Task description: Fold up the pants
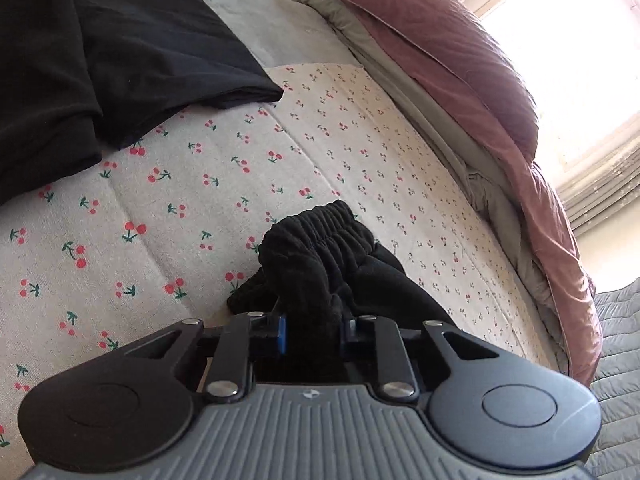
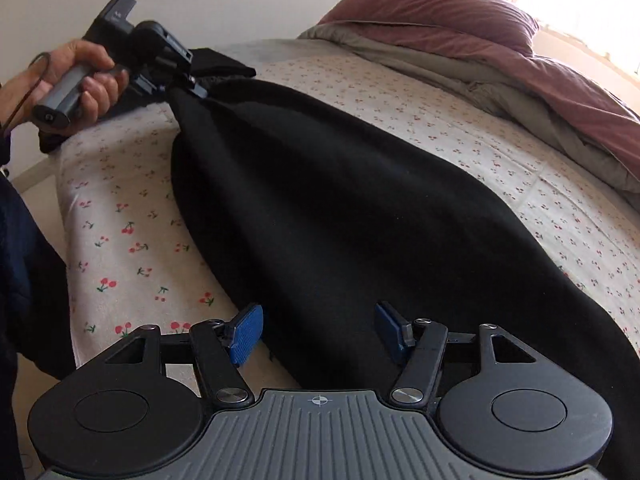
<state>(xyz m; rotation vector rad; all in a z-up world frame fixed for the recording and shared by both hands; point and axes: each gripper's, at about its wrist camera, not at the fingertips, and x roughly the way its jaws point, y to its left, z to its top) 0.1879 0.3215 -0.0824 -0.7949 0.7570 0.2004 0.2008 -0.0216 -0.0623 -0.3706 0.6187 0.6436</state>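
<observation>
The left gripper (image 1: 312, 330) is clamping a bunched handful of the black pants (image 1: 320, 264) between its 2 blue pads, the elastic waistband (image 1: 316, 216) puckering just ahead of its fingertips. The right wrist view is showing the same grip from across the bed, with a hand (image 2: 76, 80) wrapping the left gripper's handle and the cloth fanning out from that pinch.

The right gripper (image 2: 318, 334) is standing with its jaws apart, pressing on nothing; the pants are lying between and just beyond its 2 pads, running away from it toward the left gripper. Under both grippers the cherry-print sheet (image 1: 180, 200) is carrying the garment, and well beyond them a pink duvet (image 1: 460, 60) is heaped along the far side. Another dark garment (image 1: 120, 40) is lying ahead and to the left of the left gripper.

The pants are looking like thick, soft fleece: light, limp, not fragile, likely to sag and bunch rather than keep a crease, though probably clinging to the pads rather than slipping. The right gripper would do best pinching a hem or leg end, through all layers, so the cloth can be pulled taut against the waistband grip
</observation>
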